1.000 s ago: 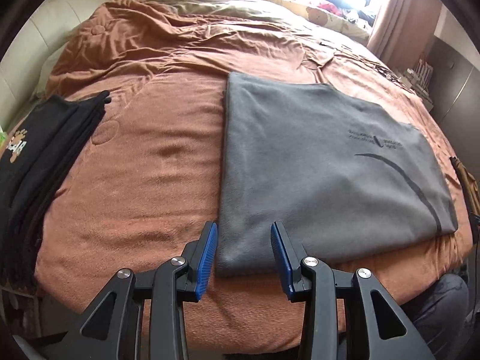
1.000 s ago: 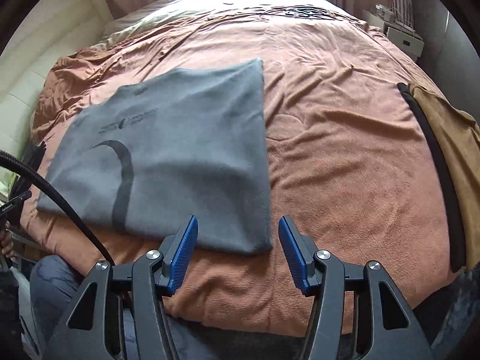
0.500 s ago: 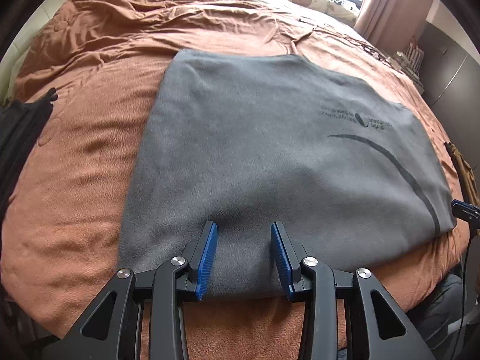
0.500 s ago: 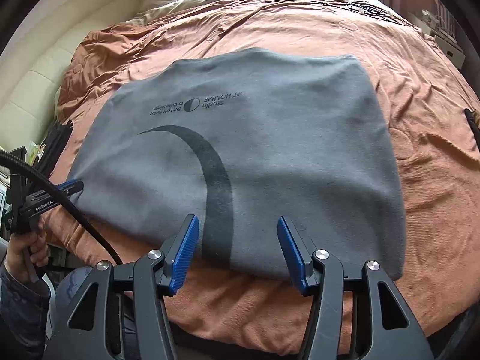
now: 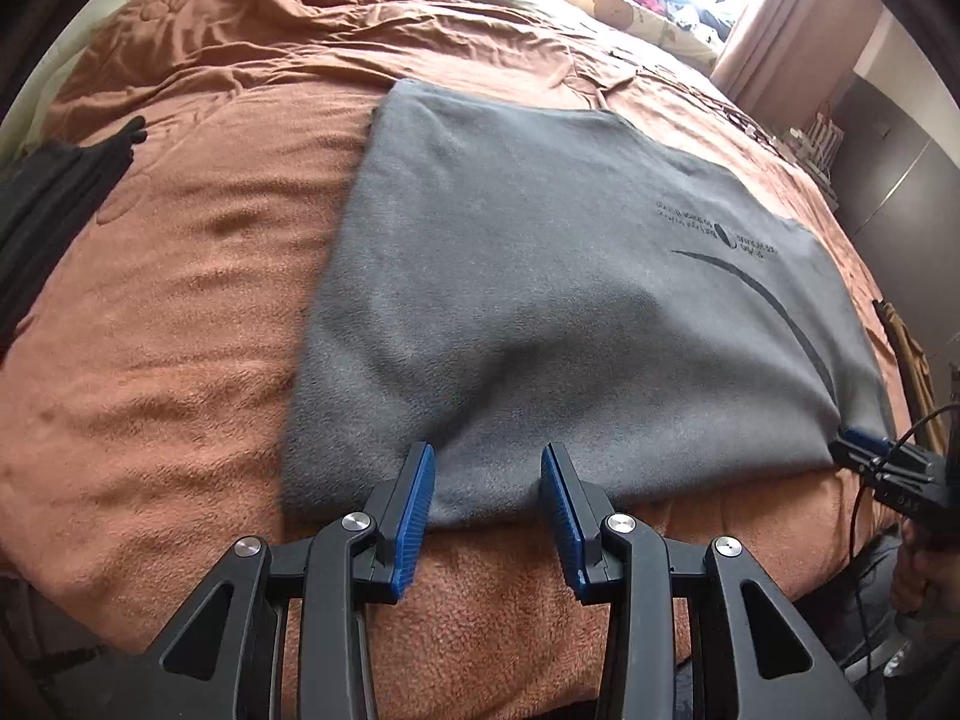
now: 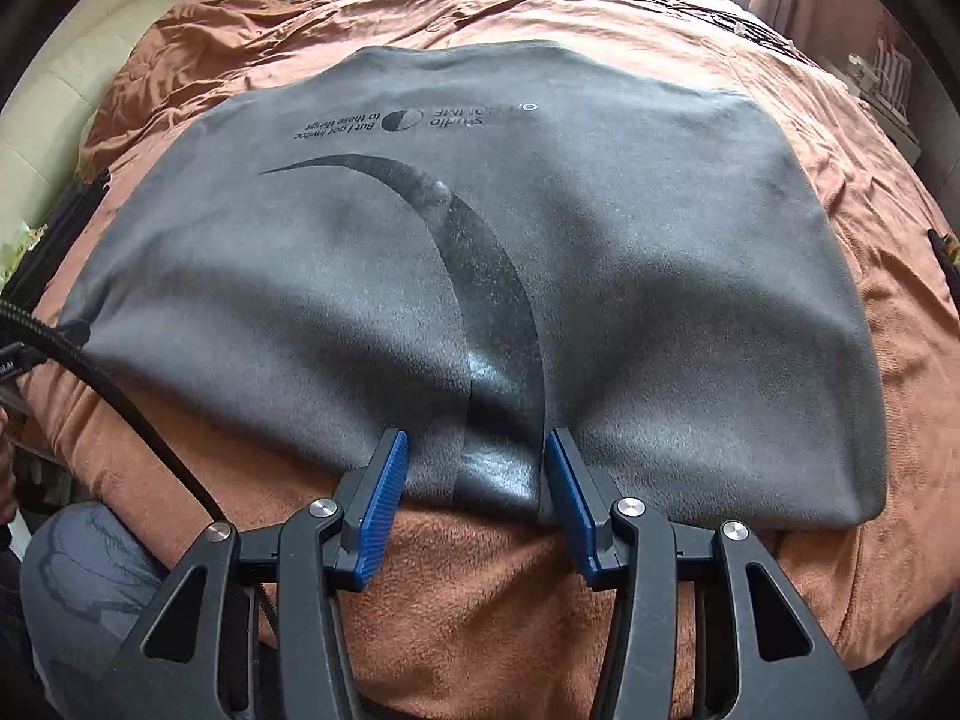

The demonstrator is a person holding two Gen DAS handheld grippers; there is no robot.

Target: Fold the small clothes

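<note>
A grey folded garment (image 5: pixel 540 276) with a black curved print lies flat on the brown bed cover (image 5: pixel 150 330); it also shows in the right wrist view (image 6: pixel 600 228). My left gripper (image 5: pixel 487 486) is open, its blue pads either side of the garment's near edge, left of its middle. My right gripper (image 6: pixel 474 468) is open, straddling the near edge at the black print (image 6: pixel 480 276). The right gripper's tip (image 5: pixel 864 450) shows in the left wrist view at the garment's near right corner.
A stack of black clothes (image 5: pixel 54 210) lies at the bed's left edge. A brown garment (image 5: pixel 900 336) lies at the right edge. Pillows and clutter (image 5: pixel 630 6) sit at the far end by the window. A cable (image 6: pixel 120 396) crosses the lower left.
Both grippers have moved in over the garment's near edge and lower toward it. The cloth now bunches slightly between each pair of open pads.
</note>
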